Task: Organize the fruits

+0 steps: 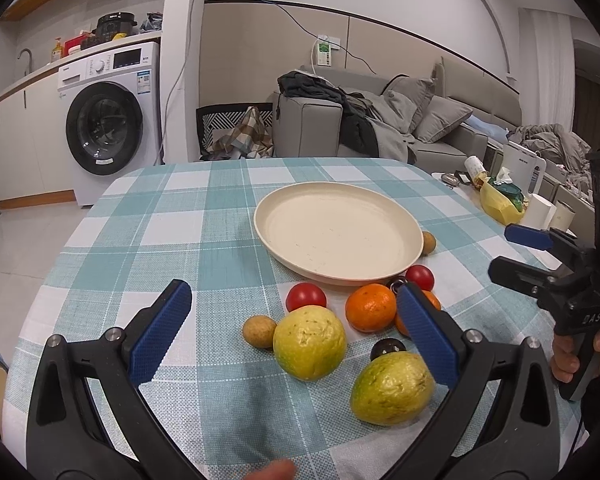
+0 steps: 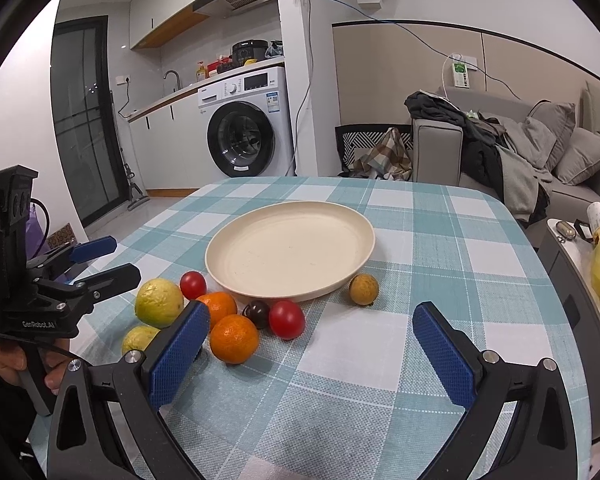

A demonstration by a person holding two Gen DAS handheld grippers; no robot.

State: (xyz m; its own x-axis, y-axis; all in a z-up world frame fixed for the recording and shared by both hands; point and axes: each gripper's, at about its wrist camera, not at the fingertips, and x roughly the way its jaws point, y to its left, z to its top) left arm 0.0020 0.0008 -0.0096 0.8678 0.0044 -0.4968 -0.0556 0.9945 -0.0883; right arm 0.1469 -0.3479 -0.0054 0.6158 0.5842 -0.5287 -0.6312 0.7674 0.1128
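An empty cream plate (image 1: 400, 208) (image 2: 356, 224) sits mid-table on the checked cloth. Fruits lie in front of it: two yellow-green guavas (image 1: 309, 342) (image 2: 159, 302), two oranges (image 1: 371, 307) (image 2: 234, 338), two red tomatoes (image 1: 305, 297) (image 2: 286, 319), a dark plum (image 1: 387, 347) (image 2: 257, 313) and small brown longans (image 1: 259, 331) (image 2: 363, 288). My left gripper (image 1: 296, 334) is open just above the guavas. My right gripper (image 2: 314, 354) is open over the cloth, right of the oranges. Each gripper also shows in the other view: the right one (image 1: 516, 252), the left one (image 2: 108, 258).
The table (image 2: 440, 240) has rounded edges. A side table with a yellow bag (image 1: 498, 202) and paper rolls stands at the right. A washing machine (image 1: 108, 120) and a grey sofa (image 1: 440, 120) with clothes stand behind.
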